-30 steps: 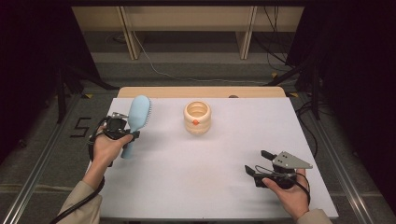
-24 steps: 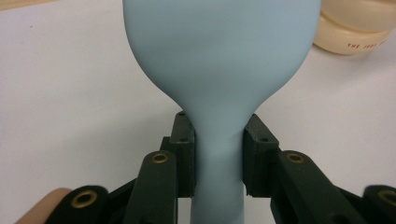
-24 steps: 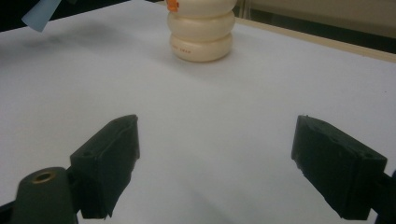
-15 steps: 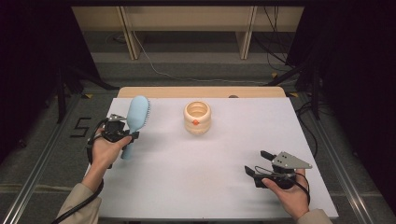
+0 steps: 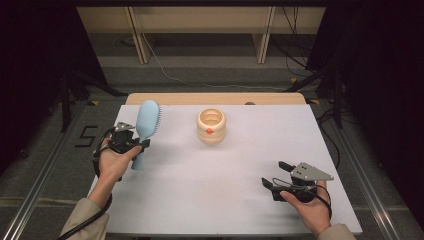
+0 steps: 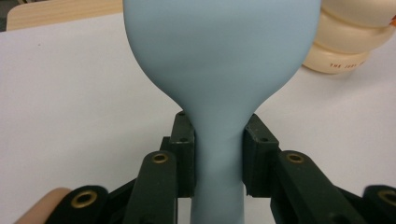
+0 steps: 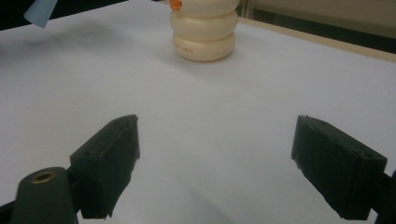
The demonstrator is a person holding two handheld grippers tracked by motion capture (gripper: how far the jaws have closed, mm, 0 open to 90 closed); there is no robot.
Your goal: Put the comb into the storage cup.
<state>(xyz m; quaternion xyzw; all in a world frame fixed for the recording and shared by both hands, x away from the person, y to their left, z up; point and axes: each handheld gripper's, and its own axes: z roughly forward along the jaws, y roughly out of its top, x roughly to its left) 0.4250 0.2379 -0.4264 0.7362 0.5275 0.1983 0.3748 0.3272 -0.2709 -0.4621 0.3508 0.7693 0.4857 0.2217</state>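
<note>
Right now your left gripper is clamped on the blue hairbrush neck, left of the cream holder, right gripper open and idle, so next likely calls for carrying it over and lowering it in.

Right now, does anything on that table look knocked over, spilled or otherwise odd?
Nothing stands out. The light blue hairbrush is clamped at its neck in the left gripper, the cream ringed holder stands upright on the white table, and the right gripper rests open and empty. No spill or damage shows.
</note>
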